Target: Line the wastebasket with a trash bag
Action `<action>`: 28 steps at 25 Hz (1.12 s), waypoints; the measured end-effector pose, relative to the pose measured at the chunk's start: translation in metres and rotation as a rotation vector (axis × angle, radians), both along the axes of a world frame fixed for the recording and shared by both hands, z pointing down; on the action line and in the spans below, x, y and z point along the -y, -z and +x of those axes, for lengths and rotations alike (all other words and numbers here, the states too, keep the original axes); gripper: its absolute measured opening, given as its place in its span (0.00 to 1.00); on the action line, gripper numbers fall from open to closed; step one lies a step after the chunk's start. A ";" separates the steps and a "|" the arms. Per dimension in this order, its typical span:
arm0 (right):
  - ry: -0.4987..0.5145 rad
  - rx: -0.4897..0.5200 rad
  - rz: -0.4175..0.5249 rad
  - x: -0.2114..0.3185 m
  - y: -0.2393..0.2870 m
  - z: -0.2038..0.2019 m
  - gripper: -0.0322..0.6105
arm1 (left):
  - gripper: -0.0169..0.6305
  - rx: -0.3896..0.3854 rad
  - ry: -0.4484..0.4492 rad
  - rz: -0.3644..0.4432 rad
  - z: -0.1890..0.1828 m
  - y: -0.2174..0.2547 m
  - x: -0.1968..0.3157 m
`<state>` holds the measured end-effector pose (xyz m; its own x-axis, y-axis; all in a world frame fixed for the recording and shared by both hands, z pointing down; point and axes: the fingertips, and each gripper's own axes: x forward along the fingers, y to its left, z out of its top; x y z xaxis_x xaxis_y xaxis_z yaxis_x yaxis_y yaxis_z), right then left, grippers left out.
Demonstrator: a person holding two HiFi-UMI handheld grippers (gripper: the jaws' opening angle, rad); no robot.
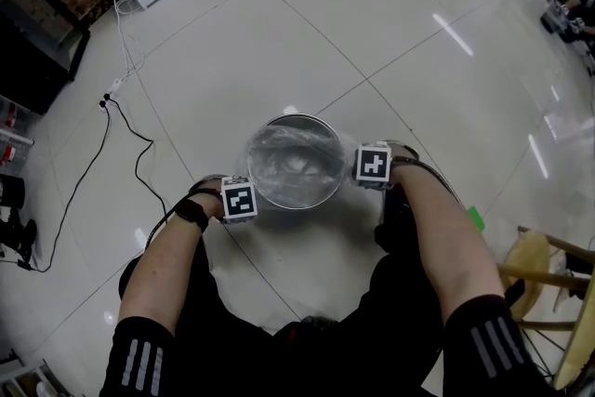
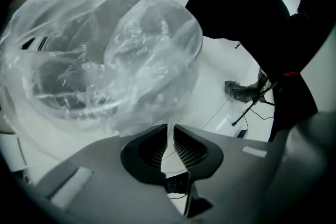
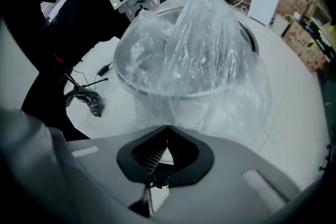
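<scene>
Crinkled clear plastic trash bag [image 3: 205, 44] drapes over the round wastebasket [image 3: 250, 34]

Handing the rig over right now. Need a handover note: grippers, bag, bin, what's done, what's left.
Left gripper: shut on a strand of the trash bag.
Right gripper: shut, seemingly on the bag's hem.
Wastebasket: upright on the floor between them.
Done: bag is inside, its mouth drawn over the rim on both gripper sides.
To do: tug the hem down evenly, check the rest of the rim, let go.
</scene>
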<state>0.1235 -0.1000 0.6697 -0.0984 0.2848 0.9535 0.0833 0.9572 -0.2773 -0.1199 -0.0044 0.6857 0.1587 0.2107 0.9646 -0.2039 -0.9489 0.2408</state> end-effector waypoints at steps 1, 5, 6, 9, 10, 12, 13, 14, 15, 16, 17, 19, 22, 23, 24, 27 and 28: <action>-0.006 0.003 -0.024 -0.003 0.001 -0.002 0.06 | 0.08 0.011 0.006 0.002 -0.002 -0.001 0.001; -0.015 0.083 -0.059 0.000 0.021 -0.013 0.17 | 0.19 0.000 0.028 -0.095 -0.004 0.010 -0.014; -0.024 0.109 -0.068 0.002 0.028 -0.014 0.20 | 0.21 -0.011 0.036 -0.135 -0.004 0.017 -0.022; -0.052 0.172 -0.108 0.003 0.052 -0.013 0.26 | 0.22 -0.077 0.055 -0.158 -0.003 0.046 -0.024; -0.060 0.188 -0.112 0.004 0.060 -0.011 0.27 | 0.22 -0.102 0.058 -0.149 -0.003 0.056 -0.022; -0.072 0.211 -0.099 0.009 0.075 -0.008 0.27 | 0.22 -0.120 0.064 -0.156 -0.007 0.070 -0.023; -0.075 0.222 -0.081 0.012 0.082 -0.008 0.27 | 0.22 -0.135 0.064 -0.163 -0.008 0.077 -0.024; -0.076 0.235 -0.057 0.017 0.088 -0.009 0.27 | 0.22 -0.161 0.064 -0.163 -0.005 0.087 -0.022; -0.078 0.253 -0.029 0.022 0.096 -0.012 0.27 | 0.22 -0.189 0.067 -0.146 -0.002 0.097 -0.017; -0.081 0.276 0.002 0.029 0.104 -0.017 0.27 | 0.22 -0.214 0.076 -0.108 0.000 0.105 -0.006; -0.089 0.307 0.036 0.035 0.114 -0.025 0.27 | 0.22 -0.231 0.095 -0.051 0.000 0.111 0.009; -0.123 0.373 0.106 0.048 0.135 -0.046 0.27 | 0.21 -0.234 0.157 0.103 -0.006 0.120 0.048; -0.188 0.405 0.185 0.055 0.152 -0.075 0.29 | 0.21 -0.192 0.270 0.329 -0.020 0.128 0.108; -0.203 0.394 0.205 0.055 0.153 -0.083 0.35 | 0.21 -0.179 0.295 0.375 -0.024 0.129 0.122; -0.211 0.377 0.223 0.052 0.152 -0.091 0.40 | 0.22 -0.165 0.314 0.401 -0.027 0.128 0.134; -0.184 0.316 0.308 0.044 0.142 -0.110 0.42 | 0.23 -0.092 0.371 0.403 -0.044 0.110 0.148; -0.161 0.293 0.347 0.043 0.136 -0.114 0.42 | 0.23 -0.074 0.386 0.401 -0.048 0.104 0.150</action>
